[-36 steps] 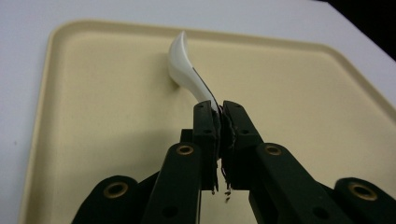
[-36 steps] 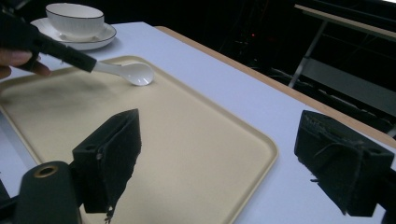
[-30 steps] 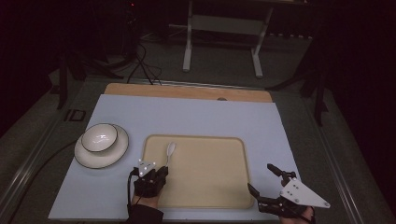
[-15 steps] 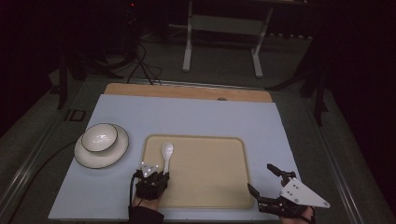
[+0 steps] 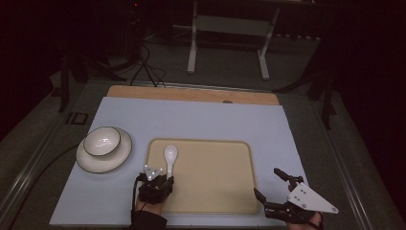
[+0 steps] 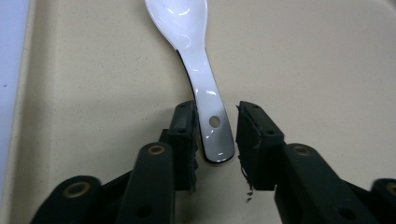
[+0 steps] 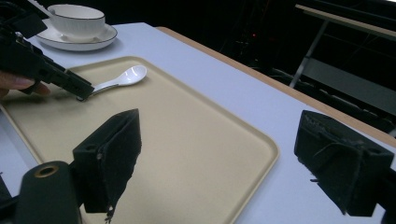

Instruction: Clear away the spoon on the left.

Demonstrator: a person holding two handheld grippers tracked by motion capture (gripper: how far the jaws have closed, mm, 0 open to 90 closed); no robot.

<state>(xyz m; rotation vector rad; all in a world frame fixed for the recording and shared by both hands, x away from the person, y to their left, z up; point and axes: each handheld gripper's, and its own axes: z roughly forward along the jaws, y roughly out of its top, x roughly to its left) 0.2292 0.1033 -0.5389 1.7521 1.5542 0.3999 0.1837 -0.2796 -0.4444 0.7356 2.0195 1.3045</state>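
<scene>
A glossy white ceramic spoon, its glaze catching the light, lies on my smooth, matt beige plastic tray. The jaws of my left gripper are matt black plastic with rough, frayed pads. The tray sits on a pale blue, matt board edged at the far side by a light wooden strip. A shiny glazed white bowl with a dark rim rests on a matching plate. My right gripper carries a matt grey plate.
</scene>
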